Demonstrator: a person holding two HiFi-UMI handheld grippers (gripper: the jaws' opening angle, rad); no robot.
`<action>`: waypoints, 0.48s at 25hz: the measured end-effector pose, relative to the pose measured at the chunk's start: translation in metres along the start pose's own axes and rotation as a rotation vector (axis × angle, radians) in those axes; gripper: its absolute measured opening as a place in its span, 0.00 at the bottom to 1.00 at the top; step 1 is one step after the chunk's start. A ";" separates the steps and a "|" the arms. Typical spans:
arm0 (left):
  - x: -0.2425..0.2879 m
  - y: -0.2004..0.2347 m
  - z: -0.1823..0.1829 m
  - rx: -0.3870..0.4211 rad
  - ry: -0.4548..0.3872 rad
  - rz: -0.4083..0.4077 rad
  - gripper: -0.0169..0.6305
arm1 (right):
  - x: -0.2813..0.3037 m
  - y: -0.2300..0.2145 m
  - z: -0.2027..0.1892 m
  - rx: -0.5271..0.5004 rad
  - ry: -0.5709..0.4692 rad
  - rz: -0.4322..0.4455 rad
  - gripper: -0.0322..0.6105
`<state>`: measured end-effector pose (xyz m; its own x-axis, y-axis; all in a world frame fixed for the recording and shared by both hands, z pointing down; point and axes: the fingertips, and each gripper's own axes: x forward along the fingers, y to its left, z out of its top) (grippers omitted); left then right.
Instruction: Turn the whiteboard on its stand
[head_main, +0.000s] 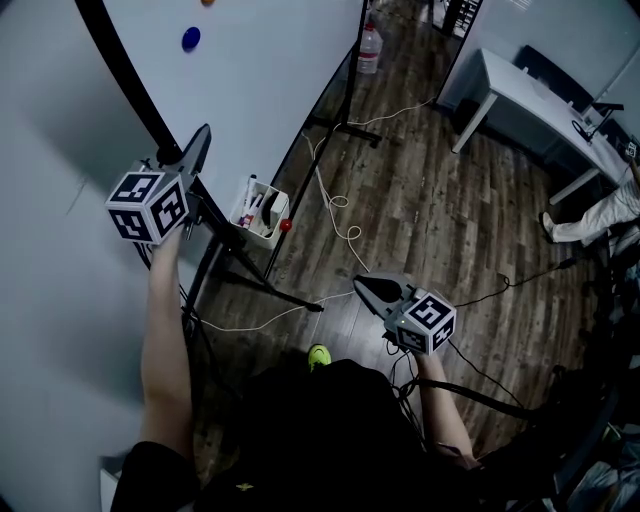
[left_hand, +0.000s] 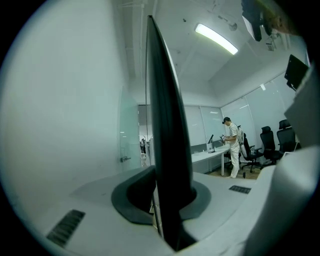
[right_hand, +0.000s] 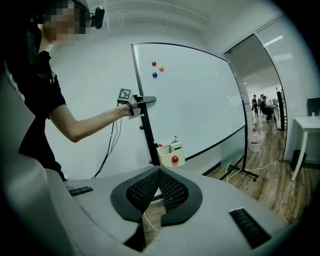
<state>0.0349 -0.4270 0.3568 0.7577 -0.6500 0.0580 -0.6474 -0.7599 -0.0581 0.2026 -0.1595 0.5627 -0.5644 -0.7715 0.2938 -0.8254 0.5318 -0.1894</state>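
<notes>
left claw (head_main: 204, 133), right claw (head_main: 360, 283) grey, marker cubes (head_main: 148, 206); black t-shirt (head_main: 320, 430)

**Colours and patterns, placed from the whiteboard**
Whiteboard (head_main: 260, 90) white, with a black frame (head_main: 125, 80). On its face are a red magnet (right_hand: 154, 63), an orange magnet (right_hand: 161, 68) and a blue magnet (right_hand: 154, 75). Stand (right_hand: 148, 135) black. Tray (right_hand: 164, 156) at its lower edge cream, with a red ball (right_hand: 175, 159) on the front. Floor (head_main: 440, 200) beneath dark brown wood grain, crossed by a white cable (head_main: 340, 215). Left gripper (head_main: 203, 135) at the frame and right gripper (head_main: 362, 284) well off it both have grey bodies and white cubes with black square markers. Right pads (right_hand: 172, 192) black mesh.
</notes>
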 end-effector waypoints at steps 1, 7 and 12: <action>-0.006 0.000 -0.004 -0.005 0.000 -0.008 0.11 | 0.003 0.005 -0.004 -0.001 0.001 -0.001 0.04; -0.020 -0.011 0.024 -0.011 0.022 -0.016 0.11 | -0.006 0.006 0.023 0.023 -0.004 0.003 0.04; -0.020 -0.017 0.042 -0.011 0.046 -0.021 0.11 | -0.011 -0.010 0.042 0.030 -0.002 0.010 0.04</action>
<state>0.0344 -0.4008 0.3146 0.7665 -0.6336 0.1045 -0.6328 -0.7730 -0.0455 0.2167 -0.1708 0.5216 -0.5726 -0.7671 0.2895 -0.8197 0.5289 -0.2199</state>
